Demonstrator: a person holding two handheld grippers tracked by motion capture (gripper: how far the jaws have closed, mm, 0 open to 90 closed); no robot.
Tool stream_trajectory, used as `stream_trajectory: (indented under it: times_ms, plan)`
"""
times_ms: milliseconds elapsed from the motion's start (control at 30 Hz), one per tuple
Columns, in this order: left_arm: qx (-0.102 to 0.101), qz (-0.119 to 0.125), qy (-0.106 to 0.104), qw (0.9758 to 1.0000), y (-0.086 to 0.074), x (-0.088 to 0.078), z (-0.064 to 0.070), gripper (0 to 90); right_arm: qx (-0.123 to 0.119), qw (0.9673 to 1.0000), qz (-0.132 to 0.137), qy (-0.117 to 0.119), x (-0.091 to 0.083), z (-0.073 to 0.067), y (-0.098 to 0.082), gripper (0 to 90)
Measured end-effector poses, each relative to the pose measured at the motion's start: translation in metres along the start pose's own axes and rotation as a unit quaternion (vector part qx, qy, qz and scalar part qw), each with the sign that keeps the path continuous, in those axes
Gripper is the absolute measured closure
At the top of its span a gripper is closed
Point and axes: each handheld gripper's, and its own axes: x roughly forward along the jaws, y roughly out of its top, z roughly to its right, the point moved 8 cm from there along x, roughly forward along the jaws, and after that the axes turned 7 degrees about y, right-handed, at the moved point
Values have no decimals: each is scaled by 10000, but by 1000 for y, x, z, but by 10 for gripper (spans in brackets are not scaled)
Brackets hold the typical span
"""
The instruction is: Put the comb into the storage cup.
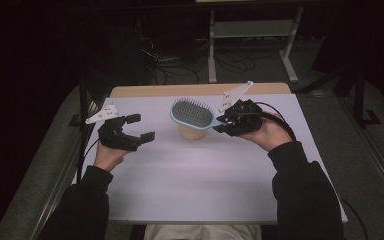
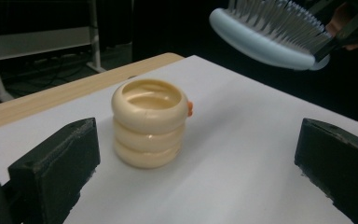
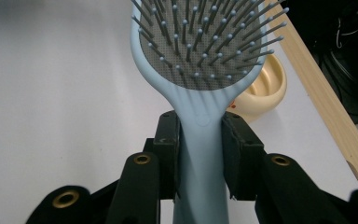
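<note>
A light blue hairbrush [image 1: 192, 113] with grey bristles hangs above the table, its head over a cream ribbed cup [image 1: 191, 131]. My right gripper [image 1: 225, 122] is shut on the brush's handle [image 3: 199, 154], bristles facing up. In the right gripper view the cup [image 3: 263, 88] peeks out behind the brush head [image 3: 205, 42]. My left gripper [image 1: 139, 127] stands open at the left, apart from the cup, with nothing between its jaws. In the left gripper view the cup [image 2: 149, 122] stands upright on the white table, a small orange bit at its side, and the brush [image 2: 275, 32] hovers at the upper right.
The white tabletop [image 1: 205, 185] has a wooden strip [image 1: 200, 90] along its far edge. Beyond it stand a metal frame [image 1: 250, 30] and cables on a dark floor. The person's dark sleeves come in from the bottom.
</note>
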Motion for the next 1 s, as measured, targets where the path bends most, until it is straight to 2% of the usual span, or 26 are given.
stream_trajectory:
  times_ms: [300,367,433,700,967,1000]
  plan:
    - [-39,5,-202,9998,15,14,11,0,-1,9999,128,-54,5,2,11,678]
    - [-70,22,-249,9997,18,18,13,0,-11,9999,126,-60,6,2,13,679]
    - [-188,43,-329,9993,23,22,15,0,-13,9998,163,-80,10,2,16,678]
    - [-193,50,-341,9992,27,29,21,0,-38,9997,197,-155,16,5,23,679]
    - [-348,83,-371,9987,34,42,25,0,-65,9992,286,-259,22,8,28,678]
    - [-440,119,-405,9981,38,44,27,0,-58,9992,285,-260,23,8,28,678]
